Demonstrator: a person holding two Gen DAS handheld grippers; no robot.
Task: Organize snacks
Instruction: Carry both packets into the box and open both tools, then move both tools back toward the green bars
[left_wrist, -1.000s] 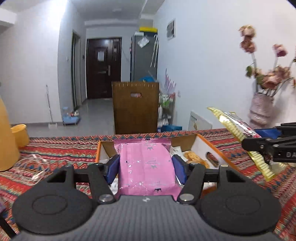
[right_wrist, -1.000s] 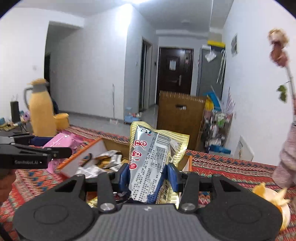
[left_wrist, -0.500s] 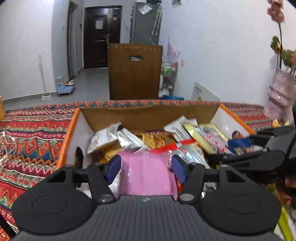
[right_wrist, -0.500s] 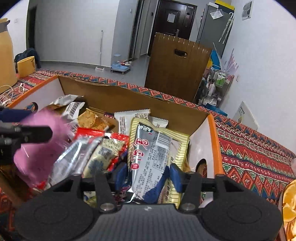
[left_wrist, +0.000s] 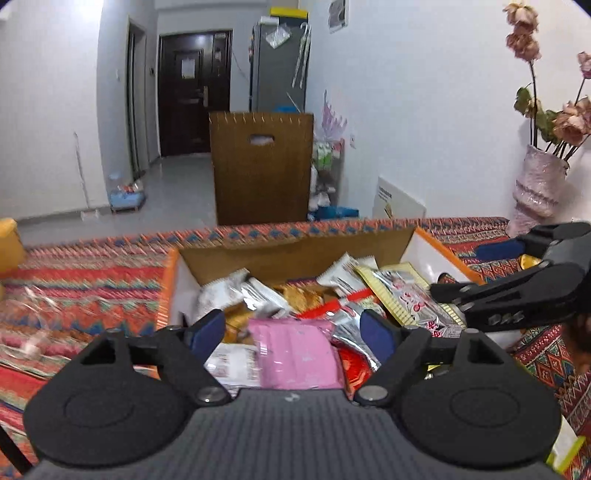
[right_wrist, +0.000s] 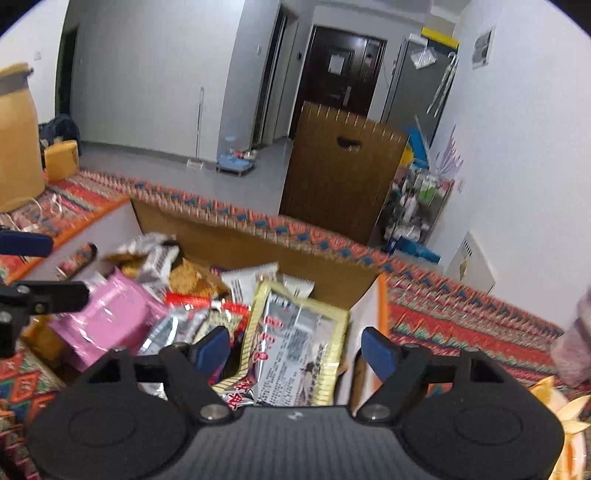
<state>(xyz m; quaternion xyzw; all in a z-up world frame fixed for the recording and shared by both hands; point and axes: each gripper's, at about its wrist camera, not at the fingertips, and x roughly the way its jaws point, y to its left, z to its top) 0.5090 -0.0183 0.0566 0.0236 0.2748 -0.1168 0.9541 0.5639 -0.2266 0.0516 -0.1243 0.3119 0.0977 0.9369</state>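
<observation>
Opening over the cardboard box (left_wrist: 295, 254), the left gripper (left_wrist: 293, 330) straddles a pink packet (left_wrist: 299, 358) without touching it. The right gripper (right_wrist: 297, 349), jaws likewise spreading, frees a gold-edged silver packet (right_wrist: 299, 343) bearing red Chinese characters; both packets lie inside the box.

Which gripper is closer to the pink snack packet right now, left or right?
Left. The left gripper straddles the pink snack packet, jaws opening, pads clear. The right gripper is beside it, over the gold-edged packet.
</observation>
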